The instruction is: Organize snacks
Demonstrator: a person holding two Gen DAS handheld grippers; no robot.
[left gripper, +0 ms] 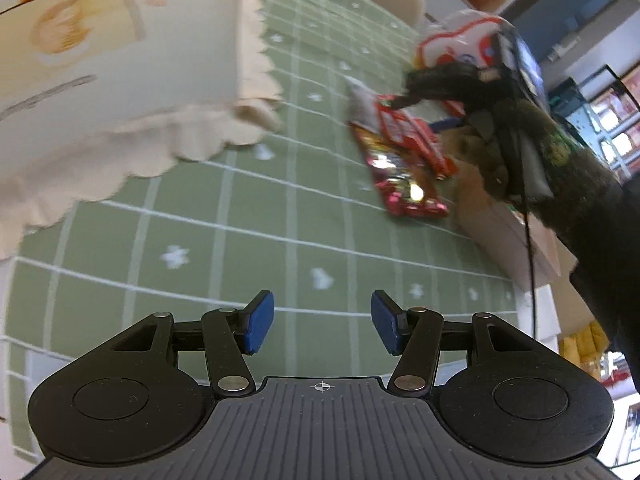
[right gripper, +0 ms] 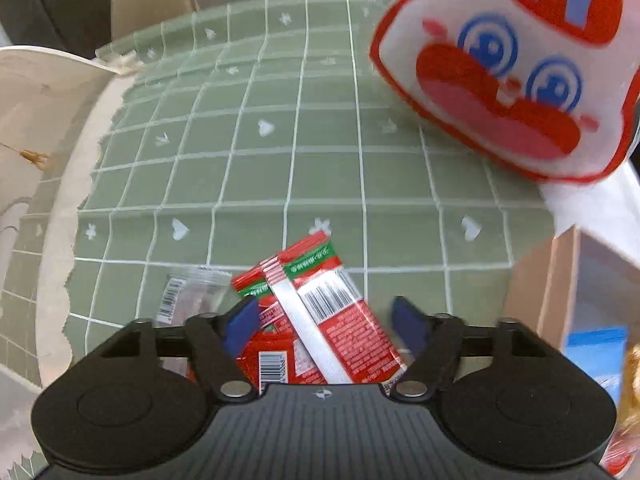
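Observation:
Red snack packets point(right gripper: 320, 320) lie in a small pile on the green checked tablecloth point(right gripper: 280, 160). My right gripper point(right gripper: 326, 324) is open and hovers just above the pile, with one blue pad on each side of it. A clear wrapper with a barcode point(right gripper: 180, 296) lies left of the pile. In the left wrist view the same packets point(left gripper: 400, 152) lie far right, with the right gripper point(left gripper: 404, 100) over them. My left gripper point(left gripper: 322, 326) is open and empty above bare cloth.
A white bag with a red and blue cartoon face point(right gripper: 508, 76) stands at the right. A cream box with scalloped edging point(left gripper: 120, 80) stands at the left. A cardboard box point(right gripper: 560, 300) holds a blue packet point(right gripper: 596, 356). A beige chair point(right gripper: 152, 0) is behind the table.

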